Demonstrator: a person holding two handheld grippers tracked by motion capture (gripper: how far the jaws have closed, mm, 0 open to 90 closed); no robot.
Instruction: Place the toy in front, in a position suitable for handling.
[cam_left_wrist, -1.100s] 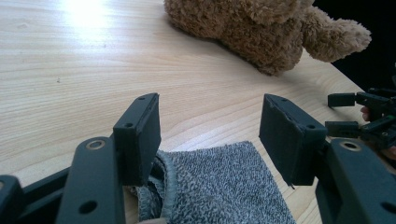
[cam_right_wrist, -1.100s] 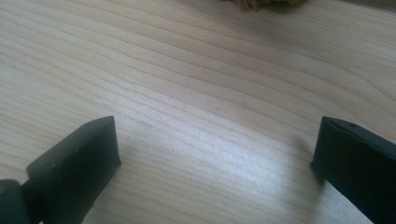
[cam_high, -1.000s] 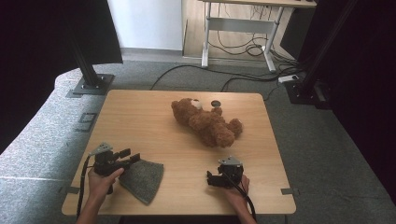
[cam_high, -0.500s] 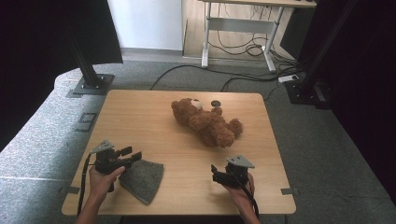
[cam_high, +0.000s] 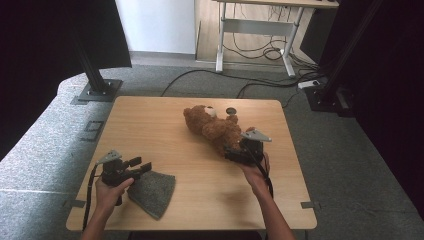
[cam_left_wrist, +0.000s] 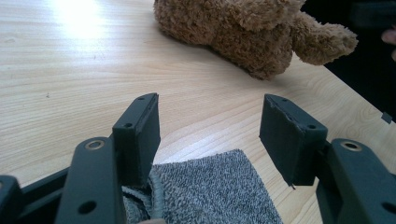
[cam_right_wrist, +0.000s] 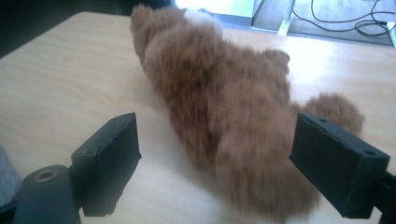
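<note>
Daylight from the far side glares on the table. The bear is blurred; the surroundings are dim.

Brown fuzzy teddy bear, speckled grey cloth, light wood-grain table, black fingers.

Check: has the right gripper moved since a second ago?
Yes. The right gripper has gone up the high view from the table's near edge to the teddy bear; jaws open.

Your right gripper view: teddy bear blurred ahead of jaws, near end cut by bottom edge. Left gripper view: grey cloth cut off below jaws; bear's head cropped above.
</note>
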